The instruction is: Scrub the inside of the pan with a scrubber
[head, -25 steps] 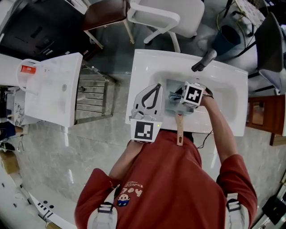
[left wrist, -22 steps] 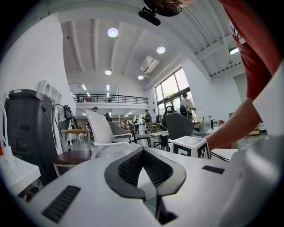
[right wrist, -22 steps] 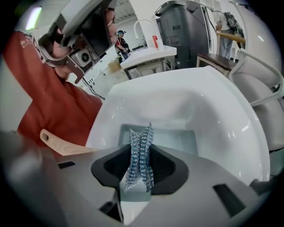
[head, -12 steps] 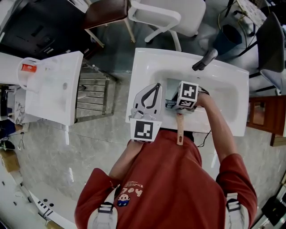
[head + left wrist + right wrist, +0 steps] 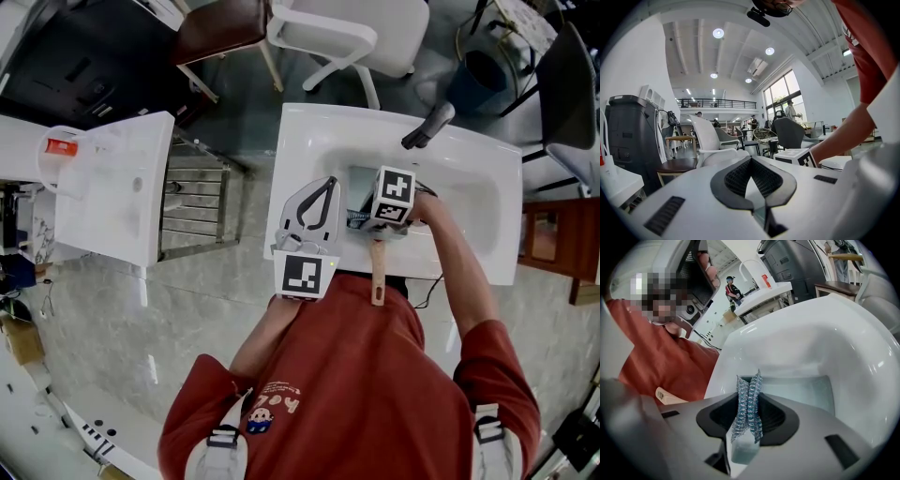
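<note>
A pale blue square pan (image 5: 362, 186) lies in the white sink (image 5: 469, 187), its wooden handle (image 5: 377, 274) sticking out over the near rim. My right gripper (image 5: 367, 216) is down inside the pan, shut on a blue-silver mesh scrubber (image 5: 356, 218). In the right gripper view the scrubber (image 5: 747, 411) is pinched between the pads of that gripper (image 5: 749, 399), with the pan's floor (image 5: 806, 390) just beyond and the handle (image 5: 670, 397) at the left. My left gripper (image 5: 328, 184) rests on the sink's left rim, shut and empty (image 5: 751, 161), away from the pan.
A dark faucet (image 5: 427, 127) stands at the sink's far edge. White chairs (image 5: 347, 33) are behind the sink. To the left stand a metal rack (image 5: 192, 202) and another white basin unit (image 5: 112, 187). A brown cabinet (image 5: 553, 239) is at the right.
My right gripper has shifted a little to the left inside the pan with the scrubber still in it. The left gripper and the pan have stayed where they were.
</note>
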Demonstrator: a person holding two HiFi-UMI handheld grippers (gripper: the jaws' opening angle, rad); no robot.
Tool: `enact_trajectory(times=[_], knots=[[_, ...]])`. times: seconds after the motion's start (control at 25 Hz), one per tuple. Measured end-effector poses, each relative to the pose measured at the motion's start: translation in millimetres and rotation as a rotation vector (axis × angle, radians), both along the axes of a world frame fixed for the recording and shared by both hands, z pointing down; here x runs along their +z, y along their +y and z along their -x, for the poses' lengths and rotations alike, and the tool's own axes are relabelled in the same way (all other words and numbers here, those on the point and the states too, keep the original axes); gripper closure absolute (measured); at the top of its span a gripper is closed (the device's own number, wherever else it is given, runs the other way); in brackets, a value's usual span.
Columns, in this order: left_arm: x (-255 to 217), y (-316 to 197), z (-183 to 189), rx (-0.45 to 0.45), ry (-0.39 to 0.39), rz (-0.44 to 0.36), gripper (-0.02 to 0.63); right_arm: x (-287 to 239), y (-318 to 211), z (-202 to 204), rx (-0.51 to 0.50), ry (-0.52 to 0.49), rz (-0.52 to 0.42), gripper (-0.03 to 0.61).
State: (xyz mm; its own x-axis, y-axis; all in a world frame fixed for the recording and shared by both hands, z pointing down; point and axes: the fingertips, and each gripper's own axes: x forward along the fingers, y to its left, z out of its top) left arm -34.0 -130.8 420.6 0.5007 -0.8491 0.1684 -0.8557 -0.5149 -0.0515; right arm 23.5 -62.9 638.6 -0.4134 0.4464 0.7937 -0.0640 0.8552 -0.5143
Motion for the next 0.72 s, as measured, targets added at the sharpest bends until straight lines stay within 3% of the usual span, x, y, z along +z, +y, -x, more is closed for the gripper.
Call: enact_trajectory(times=[0.36, 0.72], knots=[[2.3, 0.0, 0.6, -0.003, -0.005, 0.01, 0.603, 5.0, -6.5, -0.7, -0.011, 0.002, -0.034, 0.44], [4.4, -2.2, -1.4, 0.003, -0.011, 0.012, 0.603, 29.9, -53.8, -3.0, 0.057, 0.058, -0.31, 0.44]])
